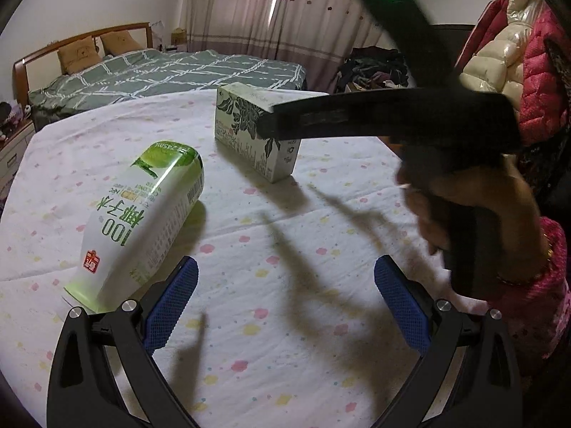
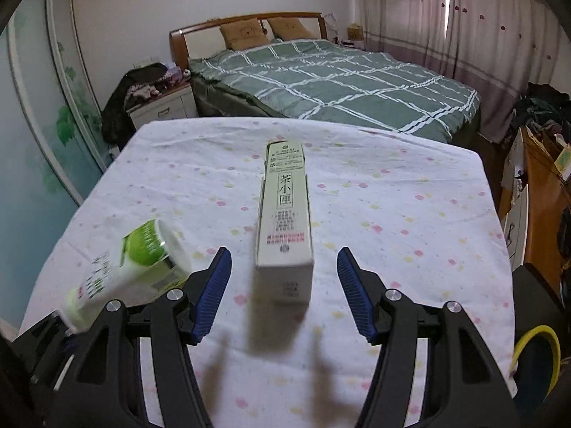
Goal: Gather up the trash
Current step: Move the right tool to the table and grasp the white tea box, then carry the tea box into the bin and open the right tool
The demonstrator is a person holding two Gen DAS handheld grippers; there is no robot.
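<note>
Reach step, nothing gathered yet; right gripper [image 2: 283,290] spread wide, lined up on the tea carton [image 2: 285,221] lying on the counter [image 2: 410,214]; left gripper [image 1: 285,299] released beside the toppled coconut-water carton [image 1: 142,221]; next: advance, straddle the tea carton, close.

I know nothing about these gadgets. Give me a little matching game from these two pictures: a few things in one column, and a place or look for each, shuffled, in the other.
Things:
1. coconut water carton
2. tea box
3. right tool
4. bed

Descriptions:
A. beyond the table, under a green checked cover
B. open, with the long box lying ahead of its blue fingers
C. white and green, lying on its side
D. pale, with a dark leaf print on one side

Pairs: 1-C, 2-D, 3-B, 4-A
</note>
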